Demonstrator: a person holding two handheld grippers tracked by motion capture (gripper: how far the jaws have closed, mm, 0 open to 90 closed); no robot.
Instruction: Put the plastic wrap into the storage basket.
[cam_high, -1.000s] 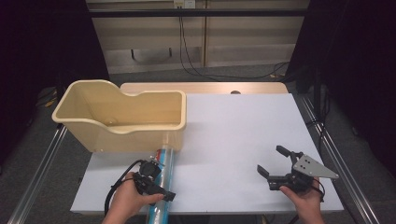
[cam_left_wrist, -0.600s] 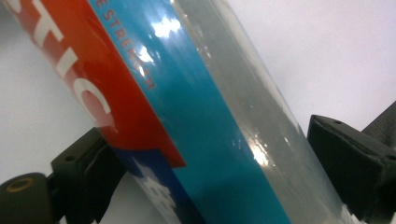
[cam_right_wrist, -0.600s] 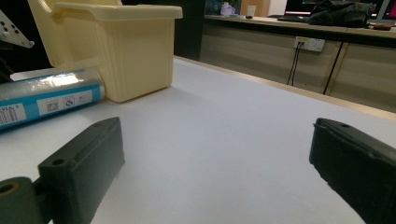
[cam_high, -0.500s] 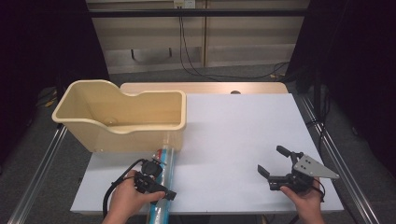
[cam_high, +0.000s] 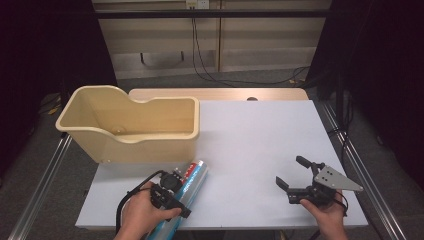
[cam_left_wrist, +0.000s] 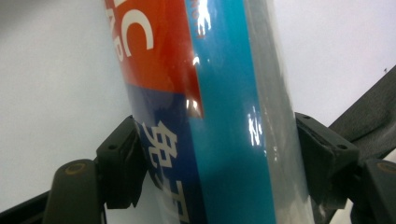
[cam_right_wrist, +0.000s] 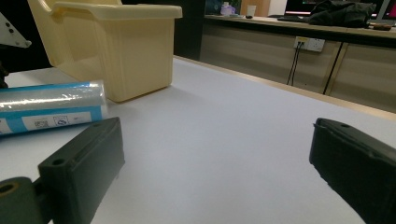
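The white table (cam_high: 260, 145) carries a cream bin (cam_high: 131, 125) at its far left. A blue and red wrapped roll (cam_high: 190, 181) lies on the table just before the bin, and it is pinched across its width by the left tool (cam_left_wrist: 212, 158). The right tool (cam_high: 292, 175) is held spread and empty, well apart. A grasp appears to be in hand; lifting the roll into the bin would probably be called for next.
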